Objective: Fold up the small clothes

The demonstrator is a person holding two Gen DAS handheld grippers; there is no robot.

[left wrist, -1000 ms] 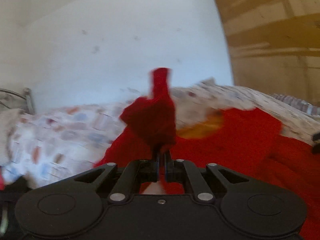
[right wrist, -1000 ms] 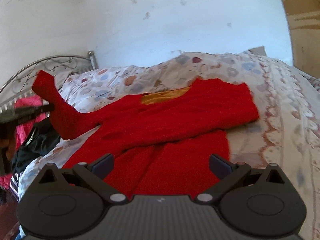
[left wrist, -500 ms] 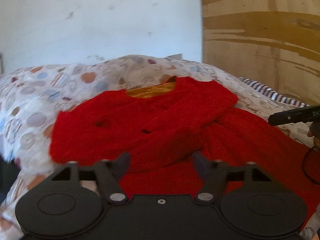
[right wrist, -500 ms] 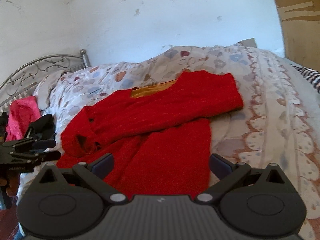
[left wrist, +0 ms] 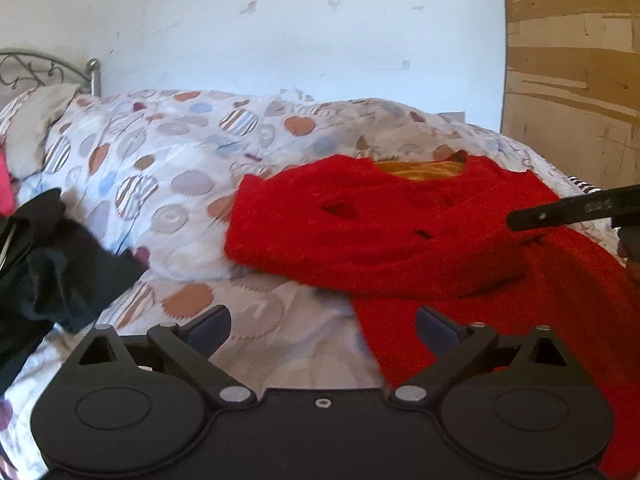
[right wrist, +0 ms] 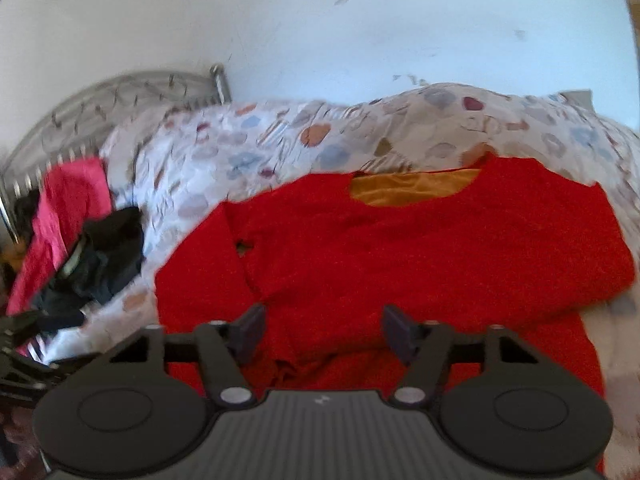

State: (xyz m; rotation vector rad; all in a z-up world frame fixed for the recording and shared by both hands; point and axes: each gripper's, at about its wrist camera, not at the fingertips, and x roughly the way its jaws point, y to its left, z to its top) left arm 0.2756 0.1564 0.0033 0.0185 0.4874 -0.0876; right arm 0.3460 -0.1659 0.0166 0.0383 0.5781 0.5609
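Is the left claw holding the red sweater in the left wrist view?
No, the left claw stands wide open above the quilt, and the red sweater lies flat, not pinched between its fingers.

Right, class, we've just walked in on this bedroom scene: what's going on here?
A person holding a gripper in each hand is folding a red sweater on a patterned bedspread. Both sleeves lie folded across its chest. The left gripper has just opened and holds nothing. The right gripper has been closing over the sweater's lower part, though its pads are not yet pressing the fabric. A black garment lies aside.
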